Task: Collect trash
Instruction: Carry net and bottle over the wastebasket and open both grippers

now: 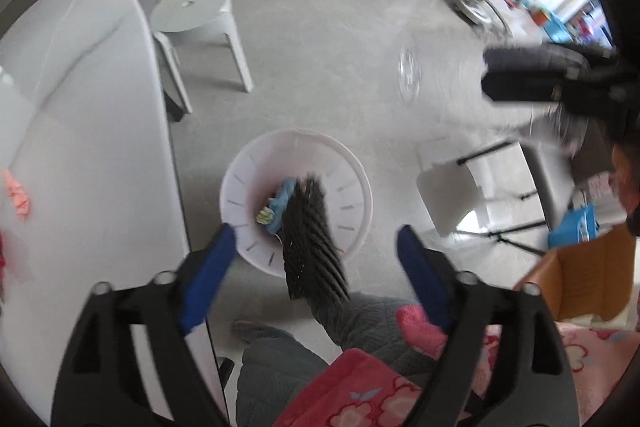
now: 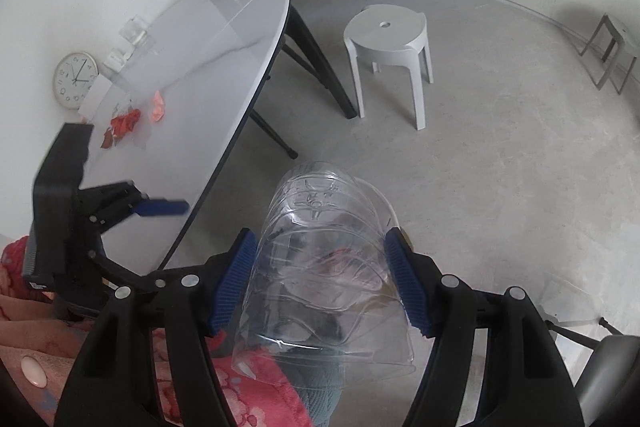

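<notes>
**Two hand-held grippers over a waste bin, one carrying a plastic bottle**

Left wrist view: the left gripper (image 1: pixel 316 247) occupies the lower part of the frame, its jaws spread wide with nothing between the blue pads. Directly beyond them, at lower centre, a white bin (image 1: pixel 352 183) stands on the grey floor (image 1: pixel 320 75). Inside it lie a black ribbed item (image 1: pixel 312 239), which leans over the near rim, and a scrap of blue wrapper (image 1: pixel 284 201). The white surface (image 1: pixel 80 99) fills the left side of the frame; a crumpled pink paper (image 1: pixel 18 195) lies on it near the left edge. A white stool (image 1: pixel 196 15) stands in the upper left. The right gripper (image 1: pixel 540 75) enters blurred from the right edge.

Right wrist view: the right gripper (image 2: pixel 320 275) has its jaws closed on a clear plastic bottle (image 2: pixel 324 267), gripped across its body at lower centre, above the floor. The left gripper (image 2: pixel 160 207) appears at left, beside the edge of the surface (image 2: pixel 208 59). On the surface, at left of the frame, lie red scraps (image 2: pixel 124 123) and the pink paper (image 2: pixel 159 107), close together. A round clock (image 2: pixel 75 80) leans at the far left.
</notes>
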Available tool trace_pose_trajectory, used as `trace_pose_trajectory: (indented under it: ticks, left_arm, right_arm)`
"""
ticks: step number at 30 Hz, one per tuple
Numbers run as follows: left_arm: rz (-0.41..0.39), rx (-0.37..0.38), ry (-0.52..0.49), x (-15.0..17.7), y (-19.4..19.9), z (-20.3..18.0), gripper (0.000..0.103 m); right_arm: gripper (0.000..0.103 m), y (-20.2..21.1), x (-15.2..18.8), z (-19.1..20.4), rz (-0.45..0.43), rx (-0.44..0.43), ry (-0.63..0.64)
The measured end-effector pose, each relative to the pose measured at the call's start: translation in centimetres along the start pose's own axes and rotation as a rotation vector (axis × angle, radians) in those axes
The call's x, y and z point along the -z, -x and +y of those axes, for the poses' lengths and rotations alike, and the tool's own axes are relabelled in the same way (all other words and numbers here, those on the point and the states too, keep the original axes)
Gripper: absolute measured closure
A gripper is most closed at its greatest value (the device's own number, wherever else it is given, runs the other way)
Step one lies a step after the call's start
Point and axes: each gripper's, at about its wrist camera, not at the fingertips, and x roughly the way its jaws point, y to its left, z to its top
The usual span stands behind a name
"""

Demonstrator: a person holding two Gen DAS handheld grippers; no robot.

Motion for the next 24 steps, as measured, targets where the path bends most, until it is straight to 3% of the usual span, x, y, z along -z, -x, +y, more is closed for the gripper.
trace_pose_trajectory:
  ticks: [3,11,13,14,15,20,24]
  left_arm:
    - [-0.03,-0.024,0.044,-0.5,1.0,0.4,0.013]
    - [-0.109,-0.136,0.183,0.2,5.0,2.9,0.01]
    - [-0.126,-0.165,0.214,0.9,6.3,3.9,0.009]
    - [-0.132,-0.175,0.227,1.2,6.7,4.4,0.008]
    - [-0.139,-0.188,0.244,1.6,7.2,4.9,0.008]
    - [-0.155,-0.255,0.318,3.5,9.3,7.0,0.008]
    - [-0.184,-0.295,0.364,5.4,11.2,9.0,0.008]
  right_arm:
    - [0.036,-0.7,-0.3,-0.2,0.015,-0.031,0.025]
    - [0.034,-4.3,0.1,1.0,0.109,-0.087,0.113]
    - [0.024,-5.4,0.3,1.9,0.136,-0.082,0.138]
    - [0.011,-5.7,0.3,2.1,0.138,-0.065,0.144]
    - [0.006,-6.0,0.3,2.5,0.14,-0.053,0.152]
    - [0.005,-6.5,-0.5,4.4,0.149,-0.049,0.171]
    - [0.003,-6.0,-2.1,6.6,0.11,0.047,0.189]
